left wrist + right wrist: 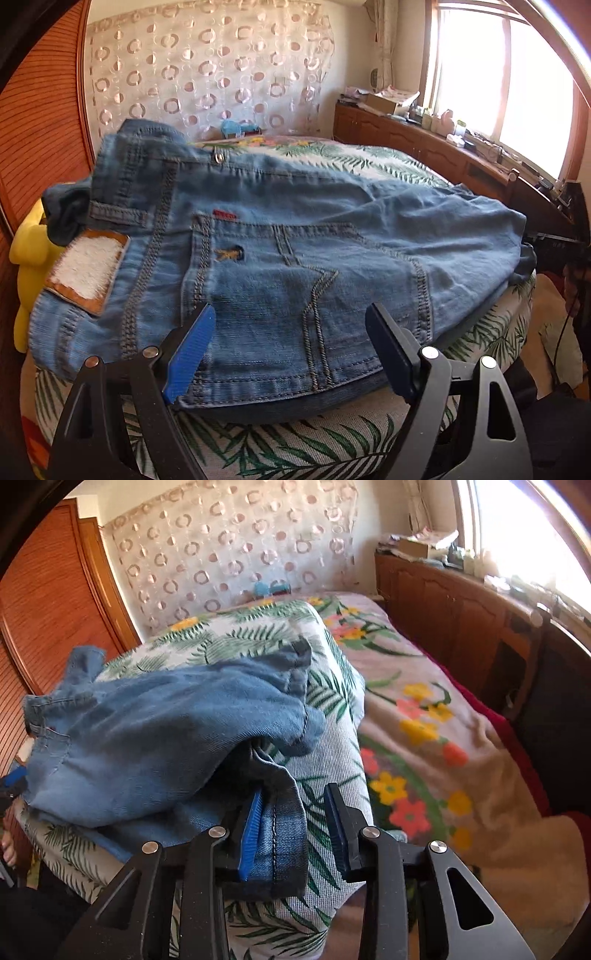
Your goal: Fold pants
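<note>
No text can be read anywhere. On the pants point(295, 258), the waistband patch point(86, 271) at about 9 o'clock in the left wrist view has a white face worn blank inside a tan border. The small red tab point(224, 215) above the back pocket, near centre, is too small to make out any lettering. A small yellow embroidered mark point(229, 254) just below it forms a figure, not letters.

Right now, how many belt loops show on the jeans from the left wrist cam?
1: a single belt loop on the waistband of the jeans, just above the leather patch at the left. Others may be hidden in the bunched waistband folds.
</note>
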Demonstrator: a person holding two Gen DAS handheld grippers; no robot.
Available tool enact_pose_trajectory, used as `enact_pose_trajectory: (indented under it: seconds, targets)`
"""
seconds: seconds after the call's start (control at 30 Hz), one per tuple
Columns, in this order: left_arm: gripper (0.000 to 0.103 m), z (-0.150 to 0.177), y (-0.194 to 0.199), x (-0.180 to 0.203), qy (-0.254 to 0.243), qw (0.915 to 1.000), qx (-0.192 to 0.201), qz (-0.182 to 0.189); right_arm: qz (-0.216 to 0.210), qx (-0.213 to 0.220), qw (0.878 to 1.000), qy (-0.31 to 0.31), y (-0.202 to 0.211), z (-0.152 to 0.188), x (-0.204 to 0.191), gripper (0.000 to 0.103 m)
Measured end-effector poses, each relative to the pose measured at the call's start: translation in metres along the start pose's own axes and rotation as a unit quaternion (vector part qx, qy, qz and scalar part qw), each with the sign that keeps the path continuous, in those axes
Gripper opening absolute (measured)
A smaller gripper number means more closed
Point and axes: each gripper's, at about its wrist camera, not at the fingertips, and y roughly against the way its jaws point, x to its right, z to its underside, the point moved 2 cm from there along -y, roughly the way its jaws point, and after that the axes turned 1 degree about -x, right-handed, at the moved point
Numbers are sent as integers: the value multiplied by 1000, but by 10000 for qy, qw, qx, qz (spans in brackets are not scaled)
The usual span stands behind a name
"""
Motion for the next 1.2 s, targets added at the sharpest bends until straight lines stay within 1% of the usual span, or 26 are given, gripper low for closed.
enact_pose_trajectory:
  seconds: [0.13,0.23,0.3,0.37,0.4,0.7,0.83,1.0,1.2]
  targets:
    - [84,4,-9,0,11,9999,-112,-54,149,96,9997,143,0,-6,-5,35]
    - [84,7,-11,2,-51,9998,-104,-130,285,54,9993,218,-4,-4,-8,38]
    - [84,7,-10,3,-85,9998,-99,-173,312,101,9991,275,-4,-8,-11,39]
    - [84,7,-9,3,-90,9997,-96,-183,367,128,9987,324,-5,-9,-13,44]
    - [84,7,-10,3,-88,9997,-96,-183,407,140,9984,353,-5,-11,-15,44]
    - [84,7,-11,3,-85,9998,-95,-182,371,400,9961,690,10,-25,-28,47]
    - [84,7,-11,3,-85,9998,-92,-181,395,290,9956,803,5,-22,-29,49]
    - [84,7,-10,2,-103,9997,-94,-191,351,93,9973,642,-6,-20,-16,49]
    - [84,6,-10,3,-90,9998,-91,-182,324,175,9968,712,-9,-30,-19,49]
